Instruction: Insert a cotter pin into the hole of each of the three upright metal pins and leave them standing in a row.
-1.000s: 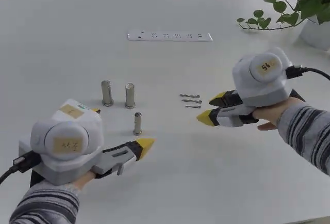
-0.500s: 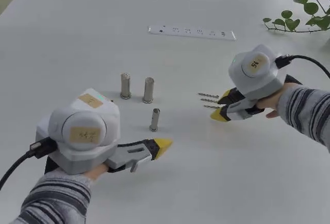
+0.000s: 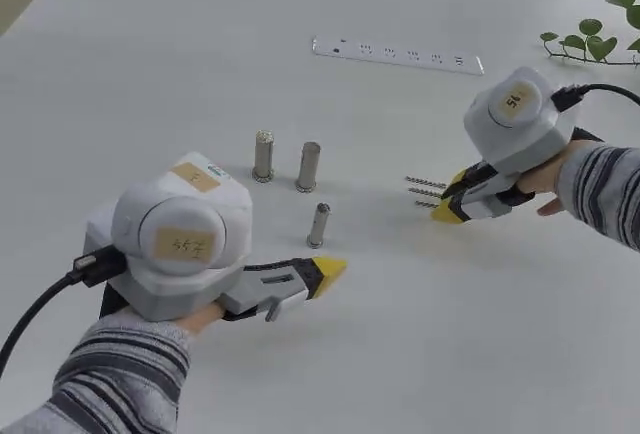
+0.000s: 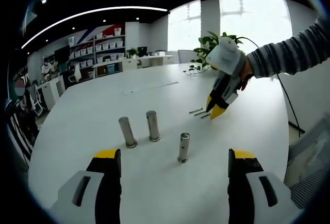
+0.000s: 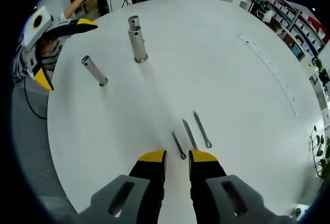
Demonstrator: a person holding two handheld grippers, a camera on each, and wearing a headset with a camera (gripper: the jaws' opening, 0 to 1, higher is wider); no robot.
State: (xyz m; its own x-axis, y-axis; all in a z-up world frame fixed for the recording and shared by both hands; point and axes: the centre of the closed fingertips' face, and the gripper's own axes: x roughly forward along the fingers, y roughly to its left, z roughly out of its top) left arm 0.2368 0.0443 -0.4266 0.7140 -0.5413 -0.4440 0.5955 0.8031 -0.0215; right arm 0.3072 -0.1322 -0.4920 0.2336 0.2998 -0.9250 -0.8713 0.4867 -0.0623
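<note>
Three thin steel cotter pins point(image 5: 190, 133) lie loose and flat on the white tabletop point(image 3: 420, 334) with no tray under them, at 3 o'clock of the three upright grey metal pins point(image 3: 308, 167), which stand two abreast with the third at 6 o'clock. I'd expect the cotters to be light, stiff and slippery on that surface, so pinch one at its looped head. Right gripper point(image 5: 178, 157): jaws a narrow slit apart, empty, cotters at its 12 o'clock just off the tips. The left gripper point(image 4: 174, 156) is wide apart and empty, near the front metal pin.
</note>
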